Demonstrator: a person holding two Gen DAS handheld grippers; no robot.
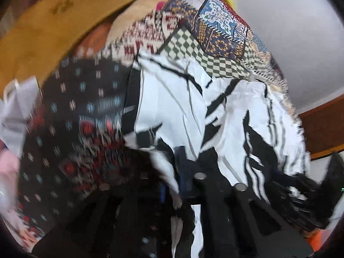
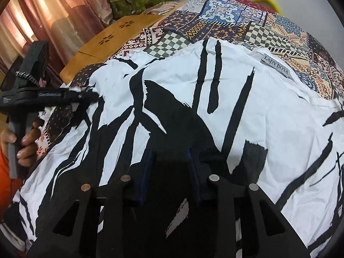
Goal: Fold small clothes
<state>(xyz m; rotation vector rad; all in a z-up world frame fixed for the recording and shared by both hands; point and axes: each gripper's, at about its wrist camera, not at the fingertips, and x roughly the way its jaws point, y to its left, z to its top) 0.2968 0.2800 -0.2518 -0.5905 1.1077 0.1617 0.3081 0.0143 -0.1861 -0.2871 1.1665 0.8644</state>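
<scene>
Right, the white garment with black brush strokes (image 2: pixel 268 116) is spread over the patchwork cloth (image 2: pixel 225 21) and fills most of the right wrist view, its collar label up at the upper right, reading LADY BOYA. At the bottom centre of that view the right gripper (image 2: pixel 172 165) points down into the fabric, its two blue-edged fingers (image 2: pixel 148 167) a little apart and pressed onto the cloth; whether they have actually pinched a fold is hard to say, because everything between them is in dark shadow. Over at the left edge the left gripper (image 2: pixel 86 95) comes in from the side, its tip on the garment's left edge, with a person's hand (image 2: pixel 25 142) wrapped round its grey handle just below. Switch to the left wrist view and it is all blur: the garment (image 1: pixel 172 107) hangs bunched through the middle of the frame, and a strip of it runs down between the left gripper's fingers (image 1: pixel 180 185), which sit closed together on it at the bottom centre. To the left of that lies a dark cloth with small blue and red motifs (image 1: pixel 75 118). A wooden board with flower cut-outs (image 2: pixel 111 36) shows at the upper left, with pinkish curtains (image 2: pixel 53 10) behind it.
</scene>
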